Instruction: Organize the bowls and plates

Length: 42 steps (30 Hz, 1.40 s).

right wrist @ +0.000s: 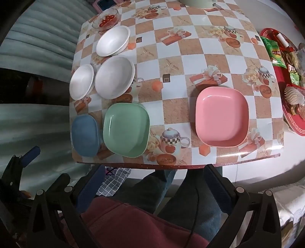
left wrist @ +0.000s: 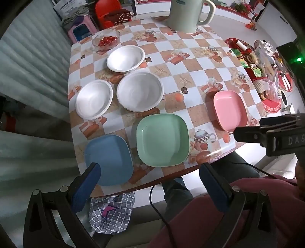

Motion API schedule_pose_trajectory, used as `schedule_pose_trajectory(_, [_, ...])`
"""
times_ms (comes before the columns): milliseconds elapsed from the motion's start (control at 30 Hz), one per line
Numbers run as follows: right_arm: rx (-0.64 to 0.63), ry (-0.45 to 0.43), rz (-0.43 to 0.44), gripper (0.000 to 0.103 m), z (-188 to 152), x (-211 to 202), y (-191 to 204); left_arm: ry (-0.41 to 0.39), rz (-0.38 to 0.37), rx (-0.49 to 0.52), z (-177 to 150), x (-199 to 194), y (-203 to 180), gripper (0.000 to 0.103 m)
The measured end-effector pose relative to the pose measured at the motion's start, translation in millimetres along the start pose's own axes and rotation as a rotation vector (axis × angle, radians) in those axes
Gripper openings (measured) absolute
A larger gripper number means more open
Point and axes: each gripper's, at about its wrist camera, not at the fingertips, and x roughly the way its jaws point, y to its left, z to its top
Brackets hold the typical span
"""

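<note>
On the checkered table (left wrist: 190, 57) lie three square plates: blue (left wrist: 108, 159) (right wrist: 84, 135), green (left wrist: 162, 140) (right wrist: 126, 129) and pink (left wrist: 229, 112) (right wrist: 222, 116). Three white bowls stand behind them: left (left wrist: 94, 99) (right wrist: 82, 82), middle (left wrist: 140, 90) (right wrist: 114, 77) and far (left wrist: 125, 58) (right wrist: 113, 41). My left gripper (left wrist: 150, 171) is open and empty, above the table's near edge by the blue plate. My right gripper (right wrist: 156, 173) is open and empty, held off the near edge; it shows in the left wrist view (left wrist: 270, 133).
A glass bowl of tomatoes (left wrist: 106, 40) sits at the far left corner. A pale green kettle (left wrist: 187, 15) stands at the back. A red tray of snacks (right wrist: 286, 80) lies off the right side. A corrugated wall (left wrist: 28, 66) runs along the left.
</note>
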Motion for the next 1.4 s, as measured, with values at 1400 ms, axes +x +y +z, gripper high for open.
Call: schedule_pose_trajectory(1400, [-0.069,0.020,-0.044,0.103,-2.1,16.0,19.4,-0.005,-0.065,-0.080,-10.4,9.8,22.2,0.103])
